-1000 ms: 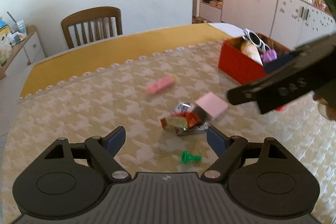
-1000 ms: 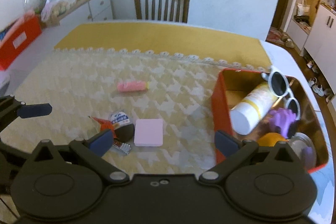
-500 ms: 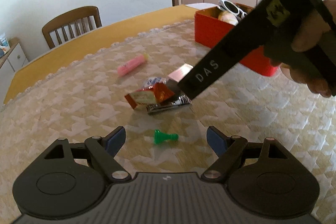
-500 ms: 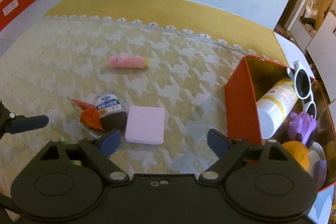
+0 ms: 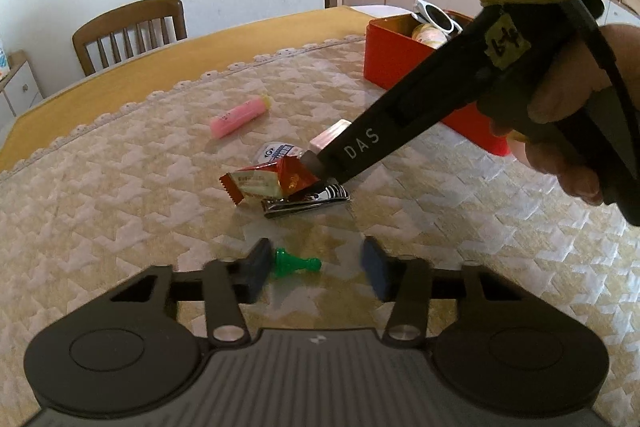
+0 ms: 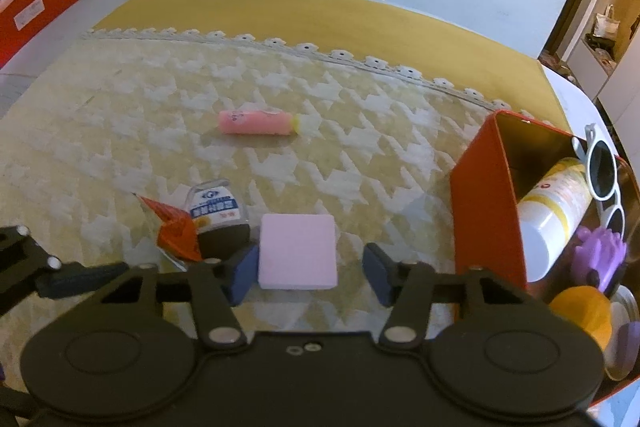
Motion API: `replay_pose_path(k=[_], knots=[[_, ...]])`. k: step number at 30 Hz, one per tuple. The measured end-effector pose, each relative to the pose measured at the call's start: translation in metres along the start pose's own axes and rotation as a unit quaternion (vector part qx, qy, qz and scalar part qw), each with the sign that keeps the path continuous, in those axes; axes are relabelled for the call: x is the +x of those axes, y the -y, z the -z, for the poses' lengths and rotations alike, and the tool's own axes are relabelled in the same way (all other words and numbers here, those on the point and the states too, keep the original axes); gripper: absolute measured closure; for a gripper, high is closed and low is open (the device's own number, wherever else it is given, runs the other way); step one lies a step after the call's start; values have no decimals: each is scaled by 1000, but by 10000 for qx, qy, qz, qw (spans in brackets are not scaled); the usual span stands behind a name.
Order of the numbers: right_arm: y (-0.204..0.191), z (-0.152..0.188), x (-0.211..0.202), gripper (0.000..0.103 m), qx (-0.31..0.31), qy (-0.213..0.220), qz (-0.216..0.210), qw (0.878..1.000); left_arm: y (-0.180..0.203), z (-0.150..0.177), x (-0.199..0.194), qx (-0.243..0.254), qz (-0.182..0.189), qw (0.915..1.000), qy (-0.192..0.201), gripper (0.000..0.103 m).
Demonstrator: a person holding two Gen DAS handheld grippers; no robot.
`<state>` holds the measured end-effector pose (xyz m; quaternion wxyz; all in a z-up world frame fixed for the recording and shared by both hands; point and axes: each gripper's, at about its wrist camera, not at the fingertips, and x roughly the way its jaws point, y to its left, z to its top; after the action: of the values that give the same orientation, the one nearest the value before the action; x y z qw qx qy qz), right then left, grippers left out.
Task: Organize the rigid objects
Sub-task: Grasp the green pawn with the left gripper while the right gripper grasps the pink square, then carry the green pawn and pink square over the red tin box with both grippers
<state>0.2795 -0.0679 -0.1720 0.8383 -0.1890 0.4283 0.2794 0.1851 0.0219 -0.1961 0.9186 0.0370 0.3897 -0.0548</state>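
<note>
Closing on two targets at the table's near middle: the right gripper (image 6: 308,273) brackets the flat pink block (image 6: 297,251), left pad touching, right pad apart, red box (image 6: 482,203) just beside. The left gripper (image 5: 316,269), jaws narrowing, straddles the green pawn (image 5: 294,262), lying crosswise, base against the left pad.

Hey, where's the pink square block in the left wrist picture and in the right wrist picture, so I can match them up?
Left wrist: the pink square block sits right of centre in the upper half, mostly hidden behind the right gripper's black finger, only its upper left corner showing.
Right wrist: it lies low in the centre, between the right gripper fingers.
Shared landmark: the red box, to the block's right in both views.
</note>
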Motion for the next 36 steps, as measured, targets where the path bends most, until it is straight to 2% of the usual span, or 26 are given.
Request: replay_pose_path(k=[6, 9, 16, 25, 36], knots=[[-1, 3, -2, 62, 49, 64, -32, 10000, -3, 0, 0, -28, -43, 10000, -8, 70], [-1, 4, -4, 62, 51, 78, 5, 10000, -2, -1, -1, -42, -68, 10000, -43, 79], [3, 11, -21, 62, 213, 178, 0, 9996, 0, -2, -4, -40, -166, 9998, -83, 79], [9, 21, -65, 63, 315, 399, 10, 9987, 9, -16, -25, -82, -168, 9998, 21, 79], [29, 34, -125, 63, 510, 766, -39, 9958, 27, -47, -61, -41, -117, 9989, 457, 79]])
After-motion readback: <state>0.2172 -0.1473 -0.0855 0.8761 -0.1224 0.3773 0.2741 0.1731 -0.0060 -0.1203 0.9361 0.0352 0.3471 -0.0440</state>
